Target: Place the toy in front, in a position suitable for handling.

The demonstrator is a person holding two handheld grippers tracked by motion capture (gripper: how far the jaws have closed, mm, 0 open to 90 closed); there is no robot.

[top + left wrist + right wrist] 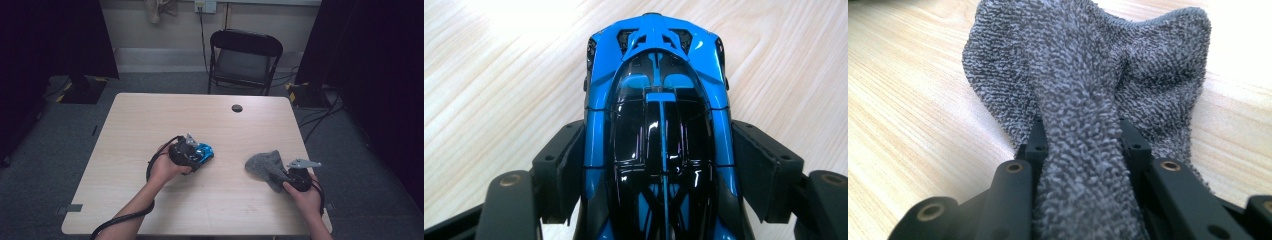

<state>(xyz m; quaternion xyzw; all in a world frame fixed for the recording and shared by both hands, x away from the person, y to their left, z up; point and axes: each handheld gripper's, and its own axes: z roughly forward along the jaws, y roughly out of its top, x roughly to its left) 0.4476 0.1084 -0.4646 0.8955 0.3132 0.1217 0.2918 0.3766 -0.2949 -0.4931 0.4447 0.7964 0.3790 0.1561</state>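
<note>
A blue and black toy car (204,152) rests on the light wooden table (150,120) near its middle. My left gripper (192,156) is shut on the toy car (659,125), its two black pads (566,165) pressed against the car's sides. At the right front of the table lies a grey terry cloth (265,167). My right gripper (286,176) is shut on a bunched fold of the cloth (1083,100), which spreads away from the jaws onto the wood.
A round cable hole (237,108) sits near the table's far edge. A black folding chair (243,60) stands behind the table. Dark curtains hang at both sides, and cables run over the grey floor at the right.
</note>
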